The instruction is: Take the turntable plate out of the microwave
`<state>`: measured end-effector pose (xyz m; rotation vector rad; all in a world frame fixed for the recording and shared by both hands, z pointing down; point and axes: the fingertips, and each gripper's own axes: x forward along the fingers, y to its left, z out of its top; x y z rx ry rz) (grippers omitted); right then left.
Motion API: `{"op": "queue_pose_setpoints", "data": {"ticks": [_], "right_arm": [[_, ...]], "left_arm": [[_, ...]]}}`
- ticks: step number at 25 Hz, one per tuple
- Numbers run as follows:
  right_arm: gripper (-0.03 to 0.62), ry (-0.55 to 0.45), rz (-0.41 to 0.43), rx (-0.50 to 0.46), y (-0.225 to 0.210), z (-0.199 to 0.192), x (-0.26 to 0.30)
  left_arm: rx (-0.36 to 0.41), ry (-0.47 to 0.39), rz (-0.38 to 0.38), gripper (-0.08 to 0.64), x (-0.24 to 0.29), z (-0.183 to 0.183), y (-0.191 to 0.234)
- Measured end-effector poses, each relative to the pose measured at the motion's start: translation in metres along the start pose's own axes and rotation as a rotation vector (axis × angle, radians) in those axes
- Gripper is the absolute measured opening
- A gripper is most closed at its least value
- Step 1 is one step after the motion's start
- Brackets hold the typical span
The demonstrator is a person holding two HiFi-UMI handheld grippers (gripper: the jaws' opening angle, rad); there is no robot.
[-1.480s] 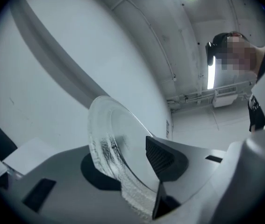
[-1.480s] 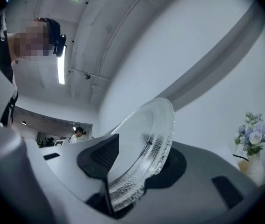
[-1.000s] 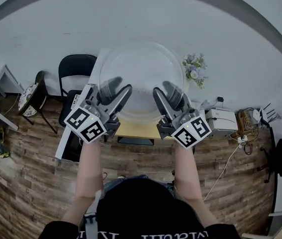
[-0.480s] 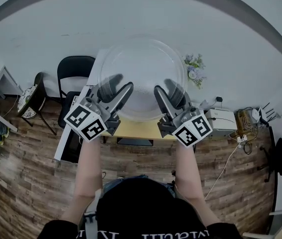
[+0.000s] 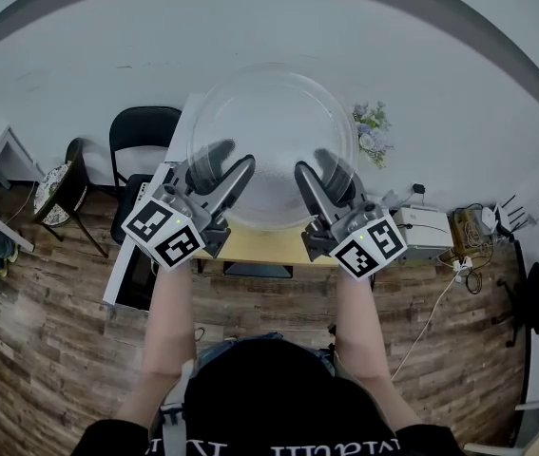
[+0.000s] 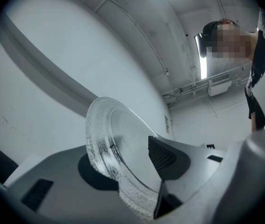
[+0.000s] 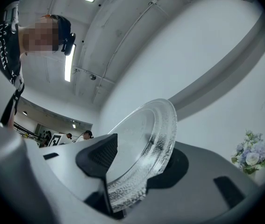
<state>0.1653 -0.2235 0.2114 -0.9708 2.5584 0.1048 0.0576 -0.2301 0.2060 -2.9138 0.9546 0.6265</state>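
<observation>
Plate: the clear glass plate (image 5: 274,131) is hanging in the air over the table, close under the head camera. It is tilting up away from the person and touching only the two grippers.
Left gripper: the left gripper (image 5: 223,171) is pinching the plate's near-left rim, one jaw over the glass and one under it.
Right gripper: the right gripper (image 5: 318,177) is pinching the near-right rim in the same way.
Table: the table (image 5: 259,247) is lying mostly behind the plate, with only a yellow strip along its near edge showing.
Floor: dark wood planks (image 5: 50,350) are running across the room, and cables (image 5: 440,302) are trailing over them off the table's right near corner.
Wall: a plain white wall (image 5: 269,36) is rising behind the table's far edge.
Chairs: a black chair (image 5: 145,131) is standing by the table's left edge. A second chair (image 5: 60,188) with a patterned seat is standing farther left, beside a small white table (image 5: 3,164).
Flowers: a pale bunch of flowers (image 5: 372,129) is standing at the table's right side, against the wall.
Box: a white box (image 5: 426,231) is sitting just off the right near corner.
Ceiling: a white ceiling (image 6: 160,27) with pipes is showing overhead, with a strip light (image 6: 202,55) glowing.
</observation>
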Motion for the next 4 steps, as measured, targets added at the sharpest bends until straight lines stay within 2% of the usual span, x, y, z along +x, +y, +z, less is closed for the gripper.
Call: {"op": "queue_pose_setpoints", "data": {"ticks": [4], "right_arm": [[0.197, 0.001, 0.002, -0.004, 0.0029, 0.0001, -0.0004]], "left_arm": [[-0.003, -0.002, 0.001, 0.184, -0.0026, 0.0007, -0.0011]]}}
